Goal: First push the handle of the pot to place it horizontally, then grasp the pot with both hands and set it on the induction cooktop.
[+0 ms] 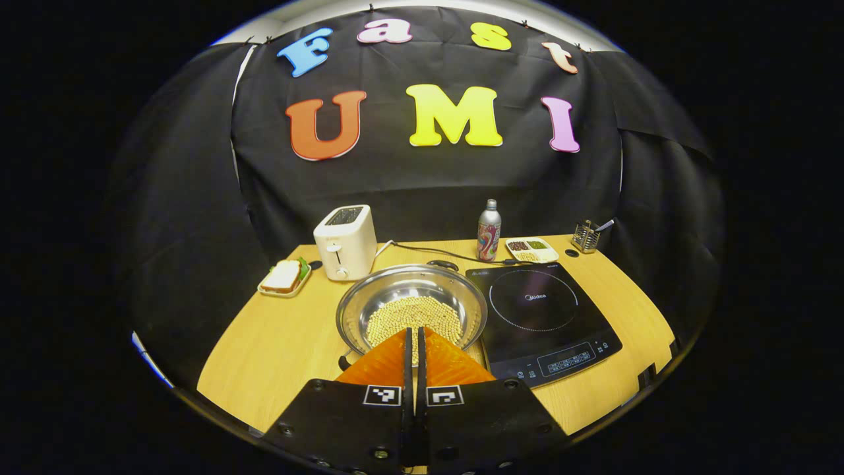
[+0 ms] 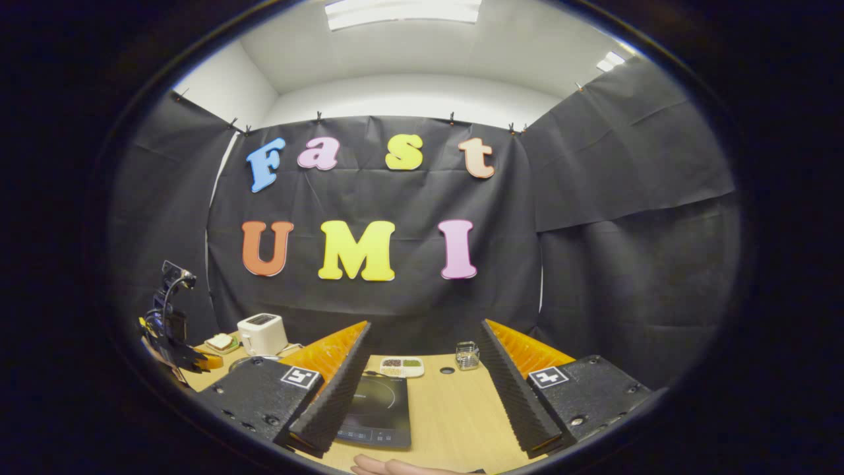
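A steel pot (image 1: 412, 303) with pale round grains in it stands on the wooden table (image 1: 277, 343), just left of the black induction cooktop (image 1: 541, 316). One black pot handle (image 1: 442, 264) points to the far side. The other handle (image 1: 343, 360) points near-left. My left gripper (image 1: 415, 340) is shut with nothing between its orange fingers, and its tips hang over the pot's near rim. My right gripper (image 2: 424, 324) is held wide open above the table's right part, with the cooktop (image 2: 376, 409) below its left finger. The left gripper (image 2: 210, 361) also shows far left in the right gripper view.
A white toaster (image 1: 345, 241) and a sandwich plate (image 1: 285, 277) stand behind the pot on the left. A bottle (image 1: 488, 231), a divided tray (image 1: 531, 249) and a wire holder (image 1: 585, 236) stand behind the cooktop. A cord (image 1: 428, 249) runs along the back. A hand (image 2: 395, 467) shows at the bottom.
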Demonstrator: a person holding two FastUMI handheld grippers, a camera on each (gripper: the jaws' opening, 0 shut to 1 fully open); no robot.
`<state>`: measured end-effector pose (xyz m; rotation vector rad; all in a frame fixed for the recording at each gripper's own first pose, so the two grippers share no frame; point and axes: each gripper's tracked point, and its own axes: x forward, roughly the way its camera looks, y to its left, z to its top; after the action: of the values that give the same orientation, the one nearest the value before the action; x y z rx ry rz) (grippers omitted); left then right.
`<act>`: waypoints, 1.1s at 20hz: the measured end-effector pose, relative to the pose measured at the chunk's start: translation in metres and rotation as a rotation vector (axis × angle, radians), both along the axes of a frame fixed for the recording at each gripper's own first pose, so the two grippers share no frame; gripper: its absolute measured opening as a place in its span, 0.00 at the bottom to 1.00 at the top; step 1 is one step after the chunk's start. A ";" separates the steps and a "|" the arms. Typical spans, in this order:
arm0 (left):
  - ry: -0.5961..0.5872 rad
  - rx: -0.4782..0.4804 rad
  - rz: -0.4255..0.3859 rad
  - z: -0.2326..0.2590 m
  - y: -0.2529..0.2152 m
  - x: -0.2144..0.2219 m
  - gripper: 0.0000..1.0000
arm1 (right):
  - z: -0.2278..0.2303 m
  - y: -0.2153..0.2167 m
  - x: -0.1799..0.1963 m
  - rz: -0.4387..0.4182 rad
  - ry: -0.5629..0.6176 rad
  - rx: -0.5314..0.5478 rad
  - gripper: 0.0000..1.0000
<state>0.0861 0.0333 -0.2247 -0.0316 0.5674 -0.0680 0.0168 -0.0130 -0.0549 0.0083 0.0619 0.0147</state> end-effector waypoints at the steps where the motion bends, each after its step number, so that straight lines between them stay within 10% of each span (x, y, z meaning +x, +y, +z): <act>1: 0.027 -0.008 0.003 -0.010 0.002 0.002 0.00 | -0.003 0.000 0.002 0.000 0.005 -0.001 0.99; 22: 0.351 -0.058 0.003 -0.130 0.016 0.005 0.00 | -0.056 0.006 0.045 0.036 0.116 -0.017 0.99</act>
<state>0.0915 0.0491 -0.3543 -0.1027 0.9163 -0.0762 0.0615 -0.0071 -0.1110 -0.0091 0.1783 0.0496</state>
